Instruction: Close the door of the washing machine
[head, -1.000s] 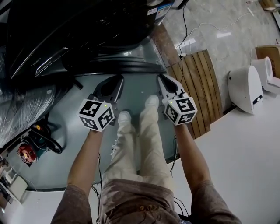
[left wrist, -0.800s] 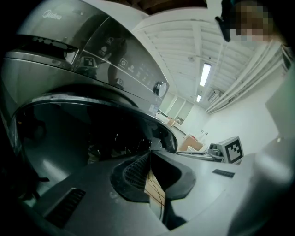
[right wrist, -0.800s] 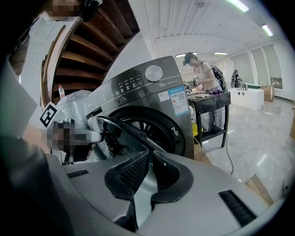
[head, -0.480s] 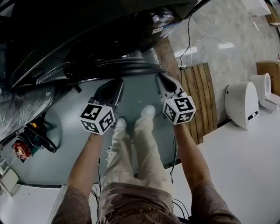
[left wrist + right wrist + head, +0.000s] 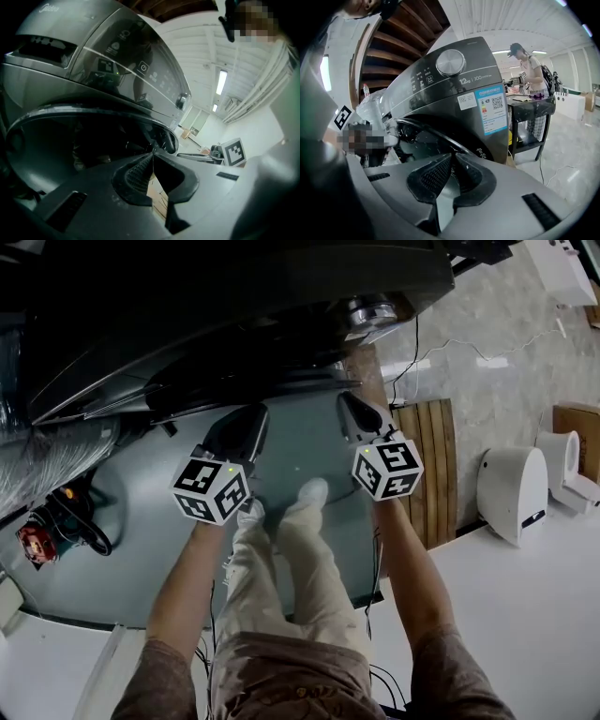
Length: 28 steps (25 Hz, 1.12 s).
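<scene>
- Left hand-held gripper (image 5: 153, 151) has its jaws pressed together with nothing between them. It points slightly downward at the dark round door (image 5: 93, 117) of the washing machine (image 5: 454, 93).
- Right hand-held gripper (image 5: 452, 158) is likewise closed and empty. It is level with the left one, a little to its right, and aimed at the same door.
- In the head view, we see the grey front-loading machine filling the far side of the scene. Its door rim curves out just beyond both sets of jaw tips.
- The door appears to stand slightly off the machine's front rather than flush. We cannot tell whether either gripper is touching it.
- A silver control knob (image 5: 450, 62) sits on the upper panel, and a printed label (image 5: 490, 112) is stuck on the front to the right of the door.
- We judge the step in hand to be the push itself, with both closed grippers used as blunt pushers against the door.
- The next move calls for a steady press away from us on the door's rim or glass until the latch catches. The tips need to stay spread so the door swings squarely.
</scene>
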Tool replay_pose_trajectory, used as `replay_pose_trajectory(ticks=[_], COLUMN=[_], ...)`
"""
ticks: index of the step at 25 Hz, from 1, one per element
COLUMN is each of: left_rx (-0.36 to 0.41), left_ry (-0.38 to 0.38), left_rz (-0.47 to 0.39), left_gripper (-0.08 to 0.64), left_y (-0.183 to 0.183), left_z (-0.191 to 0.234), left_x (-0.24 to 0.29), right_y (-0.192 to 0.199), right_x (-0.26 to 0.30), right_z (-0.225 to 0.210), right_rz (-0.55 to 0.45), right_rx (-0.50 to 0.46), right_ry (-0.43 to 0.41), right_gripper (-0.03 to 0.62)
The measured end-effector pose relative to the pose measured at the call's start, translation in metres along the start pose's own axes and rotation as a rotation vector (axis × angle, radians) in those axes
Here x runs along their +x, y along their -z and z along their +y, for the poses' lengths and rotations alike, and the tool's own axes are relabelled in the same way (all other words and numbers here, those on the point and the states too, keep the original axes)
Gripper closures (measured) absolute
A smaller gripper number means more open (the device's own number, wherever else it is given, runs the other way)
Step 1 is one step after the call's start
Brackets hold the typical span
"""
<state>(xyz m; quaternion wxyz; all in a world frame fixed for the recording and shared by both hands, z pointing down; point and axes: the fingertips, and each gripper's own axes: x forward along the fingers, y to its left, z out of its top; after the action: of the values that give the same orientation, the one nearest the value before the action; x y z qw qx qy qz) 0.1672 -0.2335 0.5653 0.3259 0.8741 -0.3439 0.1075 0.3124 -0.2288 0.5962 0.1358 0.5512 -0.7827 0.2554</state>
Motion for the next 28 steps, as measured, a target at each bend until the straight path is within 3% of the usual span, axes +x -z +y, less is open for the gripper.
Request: replay_pose_trajectory(ticks=[10,17,28], left_rx=[-0.020,-0.062,-0.061], left_ry=[-0.046,-0.050,-0.047], left_rz=[-0.015,-0.023,-0.019], left_gripper=[0.555,0.558,0.560], left_y=[-0.011,-0.013,-0.017], left_z=[0.013,0.014,0.014], left_x=[0.008,0.009,0.015], right_y=[-0.020,-0.022,-0.027], right_x=[0.026,0.029,0.036], right_z=[-0.013,-0.014,-0.017], right_rz=[0.003,0.023,0.033], right_rx=[-0.027,-0.027,-0.035], right_ry=[-0.032,-0.048,-0.061], right_gripper=[0.592,0.592,0.594])
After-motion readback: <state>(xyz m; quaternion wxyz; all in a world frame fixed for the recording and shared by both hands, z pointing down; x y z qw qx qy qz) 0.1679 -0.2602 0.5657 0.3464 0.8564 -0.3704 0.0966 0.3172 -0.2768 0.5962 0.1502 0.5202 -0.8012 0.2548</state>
